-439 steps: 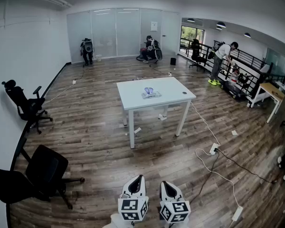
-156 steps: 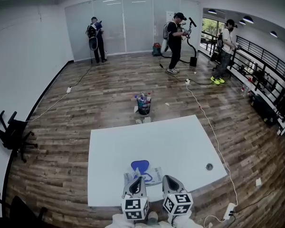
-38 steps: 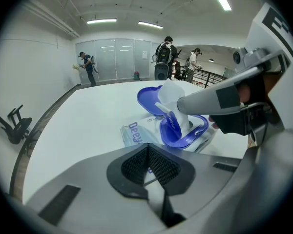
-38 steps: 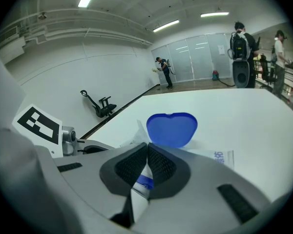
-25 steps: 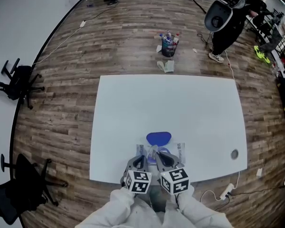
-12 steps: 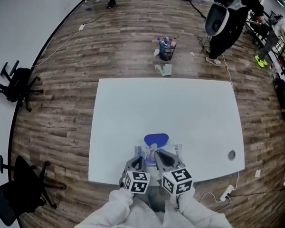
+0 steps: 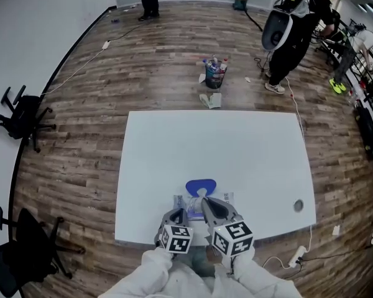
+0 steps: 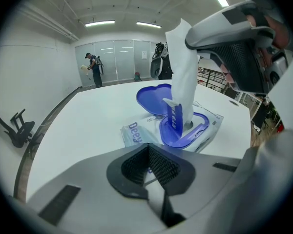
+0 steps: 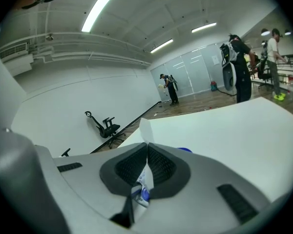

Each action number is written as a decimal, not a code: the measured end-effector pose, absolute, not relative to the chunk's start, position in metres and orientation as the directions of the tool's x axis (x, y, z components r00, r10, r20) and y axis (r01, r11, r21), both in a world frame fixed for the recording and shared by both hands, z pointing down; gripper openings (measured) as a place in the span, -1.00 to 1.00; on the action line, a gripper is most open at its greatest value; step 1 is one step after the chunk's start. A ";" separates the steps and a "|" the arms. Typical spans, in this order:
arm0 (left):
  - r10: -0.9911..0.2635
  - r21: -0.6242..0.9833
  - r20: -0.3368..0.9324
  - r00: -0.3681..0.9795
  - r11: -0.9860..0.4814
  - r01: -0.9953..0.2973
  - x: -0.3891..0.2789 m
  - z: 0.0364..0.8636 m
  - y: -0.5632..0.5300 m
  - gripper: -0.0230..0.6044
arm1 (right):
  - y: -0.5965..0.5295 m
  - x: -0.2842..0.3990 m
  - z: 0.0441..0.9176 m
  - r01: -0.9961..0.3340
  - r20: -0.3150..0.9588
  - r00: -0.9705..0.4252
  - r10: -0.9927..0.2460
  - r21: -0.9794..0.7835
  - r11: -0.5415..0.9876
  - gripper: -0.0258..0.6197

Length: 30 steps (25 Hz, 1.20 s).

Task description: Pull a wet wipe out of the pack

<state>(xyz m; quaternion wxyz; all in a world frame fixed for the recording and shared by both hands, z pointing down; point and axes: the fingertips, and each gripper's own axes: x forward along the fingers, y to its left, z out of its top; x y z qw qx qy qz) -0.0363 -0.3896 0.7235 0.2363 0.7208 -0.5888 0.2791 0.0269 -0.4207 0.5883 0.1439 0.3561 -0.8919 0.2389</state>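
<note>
Office: swivel chairs (image 7: 22, 113); glass partitions (image 8: 117, 57)

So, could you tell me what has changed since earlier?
The person walked to the table and set both grippers on the pack. The right gripper now pinches the wet wipe, drawn upward; the left gripper holds the pack's edge. Pack and open lid stayed put.

On the wet-wipe pack (image 8: 135, 131) you can read the blue letters "Dea"; the rest of the word is hidden. The finer print along the pack's far edge is too small for you to read.
</note>
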 end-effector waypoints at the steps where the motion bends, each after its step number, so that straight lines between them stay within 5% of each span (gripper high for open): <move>1: -0.718 0.014 0.679 0.153 -0.196 -0.981 -0.036 0.724 -0.389 -0.90 | -0.421 0.028 0.586 -0.705 0.423 -0.704 -0.570 -0.323 0.631 -0.87; 23: -0.708 0.044 0.689 0.153 -0.170 -0.984 -0.042 0.728 -0.399 -0.90 | -0.411 0.102 0.552 -0.789 0.354 -0.613 -0.707 -0.326 0.521 -0.87; 30: -0.846 0.086 0.515 0.137 -0.108 -0.990 -0.042 0.652 -0.404 -0.89 | -0.400 0.122 0.557 -0.805 0.349 -0.588 -0.729 -0.342 0.485 -0.87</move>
